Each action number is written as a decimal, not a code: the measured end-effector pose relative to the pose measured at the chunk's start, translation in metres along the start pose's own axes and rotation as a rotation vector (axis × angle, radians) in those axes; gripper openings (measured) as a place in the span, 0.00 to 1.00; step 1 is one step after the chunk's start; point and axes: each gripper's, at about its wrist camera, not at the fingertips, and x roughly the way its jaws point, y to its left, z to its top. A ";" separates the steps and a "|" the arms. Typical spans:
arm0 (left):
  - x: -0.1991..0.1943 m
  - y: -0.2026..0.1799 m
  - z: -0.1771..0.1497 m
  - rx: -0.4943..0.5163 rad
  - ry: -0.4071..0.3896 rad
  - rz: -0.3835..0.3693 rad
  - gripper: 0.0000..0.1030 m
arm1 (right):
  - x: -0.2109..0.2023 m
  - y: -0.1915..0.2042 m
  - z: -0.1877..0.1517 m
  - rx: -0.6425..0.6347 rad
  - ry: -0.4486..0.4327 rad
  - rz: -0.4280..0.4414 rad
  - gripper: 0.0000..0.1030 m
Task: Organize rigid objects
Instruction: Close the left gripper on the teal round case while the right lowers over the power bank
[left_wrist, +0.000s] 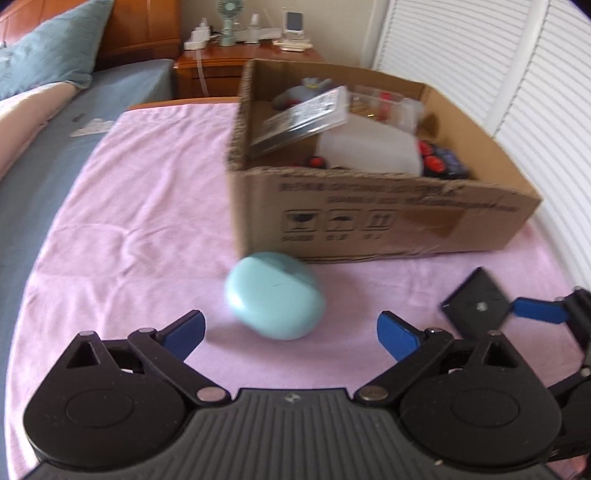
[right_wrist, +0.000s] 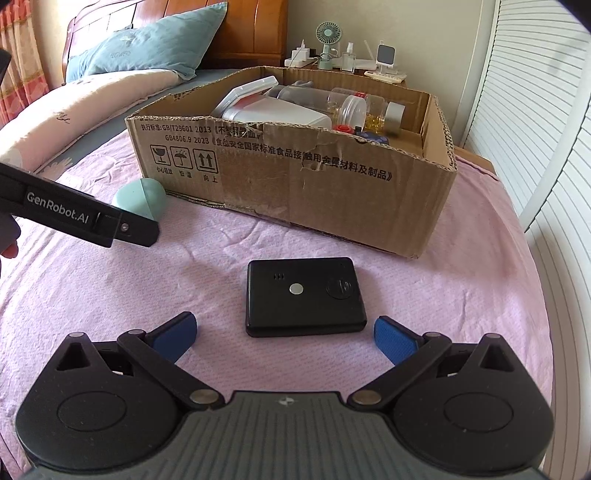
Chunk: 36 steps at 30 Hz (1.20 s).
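A mint-green rounded case (left_wrist: 275, 295) lies on the pink cloth just in front of my open left gripper (left_wrist: 291, 334), between its fingers' line and the cardboard box (left_wrist: 369, 218). It also shows in the right wrist view (right_wrist: 142, 197), partly behind the left gripper's body. A flat black device (right_wrist: 304, 295) lies right in front of my open right gripper (right_wrist: 284, 336); in the left wrist view the device (left_wrist: 476, 304) sits at the right. The box (right_wrist: 332, 192) holds several jars and containers.
The pink cloth (right_wrist: 461, 266) covers a bed with a blue pillow (right_wrist: 147, 48) and quilt at the left. A wooden nightstand (left_wrist: 218, 70) with a small fan stands behind the box. White louvred doors (right_wrist: 546, 129) run along the right.
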 end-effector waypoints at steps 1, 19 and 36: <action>0.002 -0.003 0.001 0.001 -0.002 -0.011 0.95 | 0.000 0.000 0.000 0.000 -0.001 0.000 1.00; 0.014 -0.032 0.004 0.111 -0.055 0.067 0.55 | -0.003 0.000 -0.004 -0.001 -0.018 0.003 1.00; 0.005 -0.027 -0.010 0.099 -0.087 0.081 0.57 | 0.009 -0.006 0.010 -0.026 -0.004 0.022 1.00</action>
